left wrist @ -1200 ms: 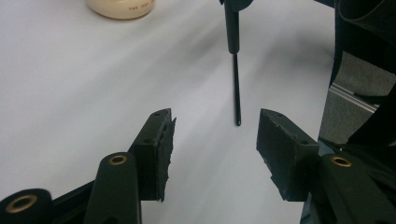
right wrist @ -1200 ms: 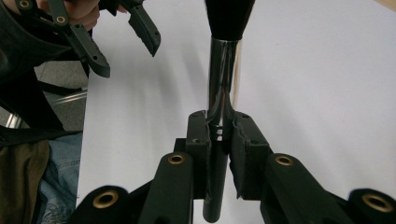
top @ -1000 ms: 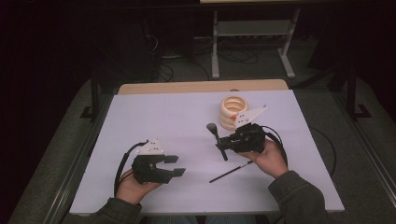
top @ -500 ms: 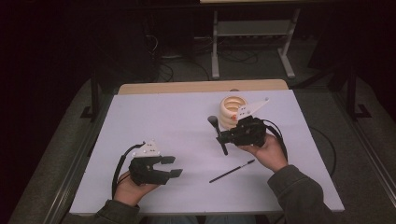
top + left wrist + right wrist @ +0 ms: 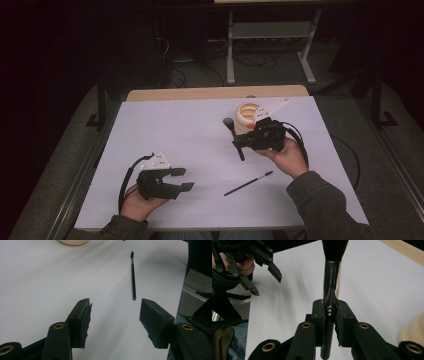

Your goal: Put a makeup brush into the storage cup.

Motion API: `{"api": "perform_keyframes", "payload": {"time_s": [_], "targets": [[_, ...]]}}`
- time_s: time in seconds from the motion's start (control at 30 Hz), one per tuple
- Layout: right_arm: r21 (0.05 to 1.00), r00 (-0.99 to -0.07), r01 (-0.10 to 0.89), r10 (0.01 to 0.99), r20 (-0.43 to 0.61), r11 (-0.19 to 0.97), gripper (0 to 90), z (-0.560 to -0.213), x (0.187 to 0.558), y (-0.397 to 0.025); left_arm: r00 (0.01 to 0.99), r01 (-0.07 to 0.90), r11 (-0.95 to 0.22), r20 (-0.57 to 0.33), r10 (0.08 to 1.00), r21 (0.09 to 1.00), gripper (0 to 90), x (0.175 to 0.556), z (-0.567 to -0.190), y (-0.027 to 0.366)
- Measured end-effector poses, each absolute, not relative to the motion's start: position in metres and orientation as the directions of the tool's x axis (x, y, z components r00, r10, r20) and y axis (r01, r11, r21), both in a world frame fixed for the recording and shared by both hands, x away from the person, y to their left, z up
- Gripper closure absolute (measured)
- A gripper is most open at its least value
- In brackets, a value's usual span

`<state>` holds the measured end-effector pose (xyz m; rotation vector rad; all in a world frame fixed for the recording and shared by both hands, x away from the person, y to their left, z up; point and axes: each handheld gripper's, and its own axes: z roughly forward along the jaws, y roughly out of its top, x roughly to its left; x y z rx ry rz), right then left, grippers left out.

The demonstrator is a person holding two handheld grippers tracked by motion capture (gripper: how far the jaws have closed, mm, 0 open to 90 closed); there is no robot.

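My right gripper (image 5: 240,145) is clamped on a thick black makeup brush with a glossy handle (image 5: 331,287), held above the white table sheet (image 5: 175,130) just beside the cream ribbed holder (image 5: 246,116). My left gripper (image 5: 182,179) sits low near the front edge, jaws spread wide with nothing between them — a thin black brush (image 5: 133,277) lies flat ahead, well apart from the holder.

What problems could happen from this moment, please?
1. The right gripper clamps a thick black brush near its lower end, so the long upper part may tilt or slip.
2. The brush hangs close to the cream holder and might knock it.
3. The thin brush could roll.
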<state>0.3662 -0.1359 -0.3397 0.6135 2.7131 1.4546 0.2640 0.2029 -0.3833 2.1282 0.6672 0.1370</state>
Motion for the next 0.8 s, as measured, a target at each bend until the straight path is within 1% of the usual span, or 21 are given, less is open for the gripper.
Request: {"api": "perform_keyframes", "payload": {"time_s": [0.43, 0.6, 0.8], "targets": [[0.812, -0.915, 0.345, 0.362, 0.179, 0.471, 77.5, -0.325, 0.381, -0.141, 0.846, 0.418, -0.467, -0.146, 0.513, 0.78, 40.4, 0.264, -0.384, 0.205], [0.812, -0.903, 0.363, 0.388, 0.185, 0.458, 77.5, -0.32, 0.396, -0.145, 0.85, 0.405, -0.475, -0.13, 0.51, 0.781, 40.1, 0.266, -0.384, 0.208], [0.814, -0.888, 0.38, 0.42, 0.188, 0.44, 77.5, -0.315, 0.413, -0.149, 0.843, 0.42, -0.463, -0.146, 0.518, 0.781, 39.7, 0.265, -0.384, 0.209]]}}
